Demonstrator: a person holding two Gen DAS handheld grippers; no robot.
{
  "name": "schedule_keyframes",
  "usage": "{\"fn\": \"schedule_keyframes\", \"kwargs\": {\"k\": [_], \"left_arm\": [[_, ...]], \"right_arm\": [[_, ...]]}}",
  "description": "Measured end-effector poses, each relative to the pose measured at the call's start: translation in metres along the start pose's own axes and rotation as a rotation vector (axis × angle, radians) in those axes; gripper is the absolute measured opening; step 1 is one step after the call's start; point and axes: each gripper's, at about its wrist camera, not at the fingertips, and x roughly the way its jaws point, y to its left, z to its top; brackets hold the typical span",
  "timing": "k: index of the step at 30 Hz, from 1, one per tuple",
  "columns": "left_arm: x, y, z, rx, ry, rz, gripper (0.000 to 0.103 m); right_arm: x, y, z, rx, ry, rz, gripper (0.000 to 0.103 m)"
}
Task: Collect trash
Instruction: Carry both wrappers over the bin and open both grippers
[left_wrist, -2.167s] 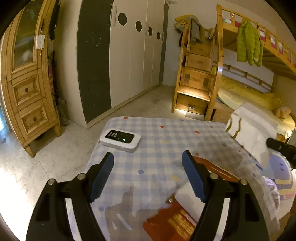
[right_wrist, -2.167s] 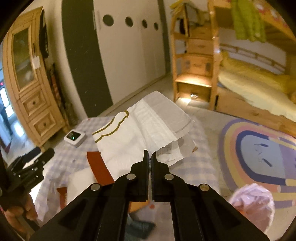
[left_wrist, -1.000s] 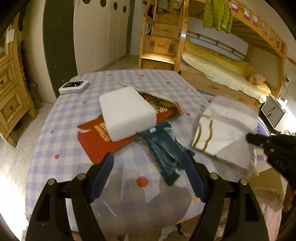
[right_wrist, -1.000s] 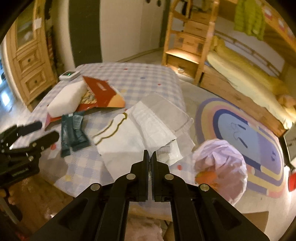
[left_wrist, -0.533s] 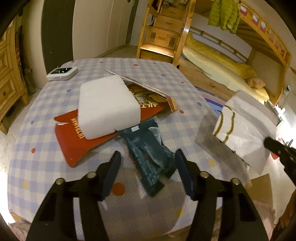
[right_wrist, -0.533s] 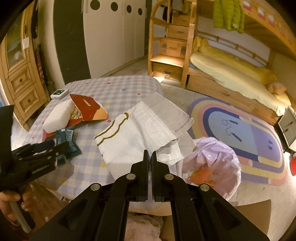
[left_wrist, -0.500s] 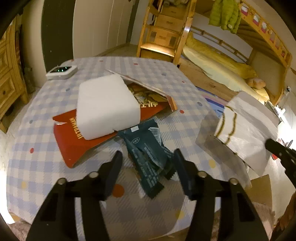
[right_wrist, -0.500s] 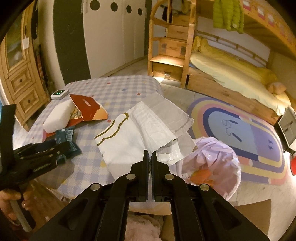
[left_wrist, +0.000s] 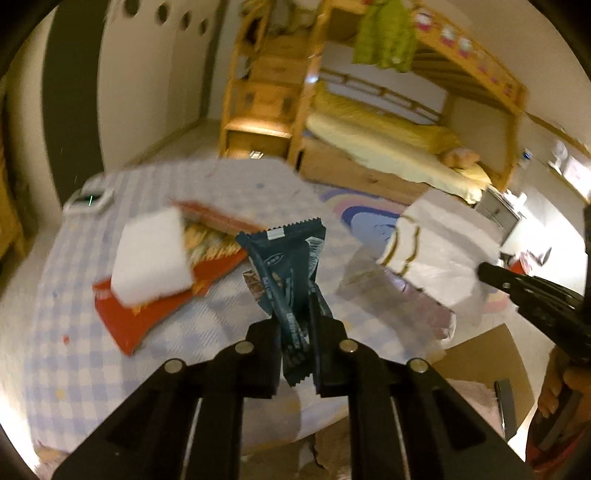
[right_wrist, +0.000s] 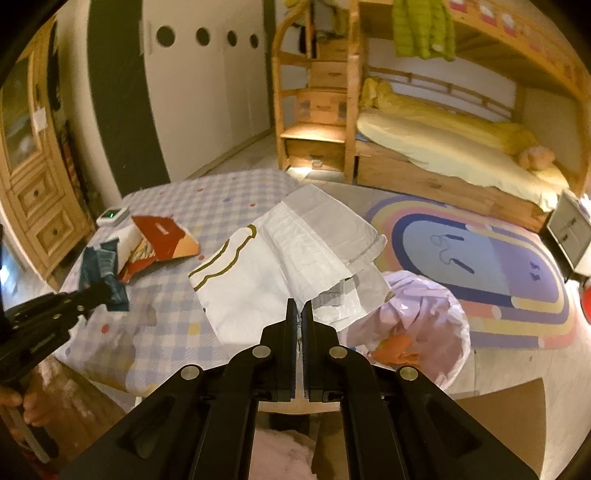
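Wrappers are in both our grips now. Our left gripper (left_wrist: 295, 328) is closing its jaws on the dark teal wrapper (left_wrist: 288, 266), which stands up at the centre of the left wrist frame, lifted off the checked table (left_wrist: 66, 354). Our right gripper (right_wrist: 299, 314) is clamped tight on a corner of the white paper bag (right_wrist: 280, 266), mid-frame, above the pink-lined bin (right_wrist: 436, 325) at lower right. We judge the thin teal film could slip free if we swing before the pinch settles. The bag, held by one corner, could tear or catch the bin's rim. The red packet (left_wrist: 147, 317) and white foam block (left_wrist: 151, 258) remain at centre left.
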Motion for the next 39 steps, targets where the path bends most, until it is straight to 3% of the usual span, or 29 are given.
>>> {"fn": "schedule_keyframes", "kwargs": {"k": [7, 17, 23, 27, 29, 31, 33, 39], "left_arm": [[0.007, -0.062, 0.019, 0.142, -0.044, -0.047, 0.011], [0.049, -0.145, 0.041, 0.276, -0.058, -0.147, 0.011], [0.084, -0.18, 0.049, 0.338, -0.003, -0.181, 0.011], [0.092, -0.187, 0.058, 0.352, -0.002, -0.189, 0.011], [0.096, -0.186, 0.06, 0.353, -0.005, -0.188, 0.011], [0.103, -0.188, 0.063, 0.354, -0.001, -0.188, 0.011], [0.11, -0.19, 0.064, 0.359, 0.008, -0.188, 0.011], [0.125, -0.199, 0.068, 0.393, 0.015, -0.23, 0.011]], "right_arm": [[-0.02, -0.037, -0.009, 0.082, -0.021, -0.078, 0.002], [-0.021, -0.105, -0.038, 0.211, 0.015, -0.279, 0.005], [0.007, -0.134, -0.04, 0.241, 0.068, -0.296, 0.006], [0.033, -0.149, -0.041, 0.254, 0.109, -0.263, 0.008], [0.048, -0.155, -0.039, 0.249, 0.125, -0.255, 0.014], [0.056, -0.158, -0.037, 0.259, 0.129, -0.244, 0.026], [0.057, -0.16, -0.034, 0.276, 0.108, -0.225, 0.037], [0.035, -0.164, -0.024, 0.313, 0.022, -0.234, 0.038]]}}
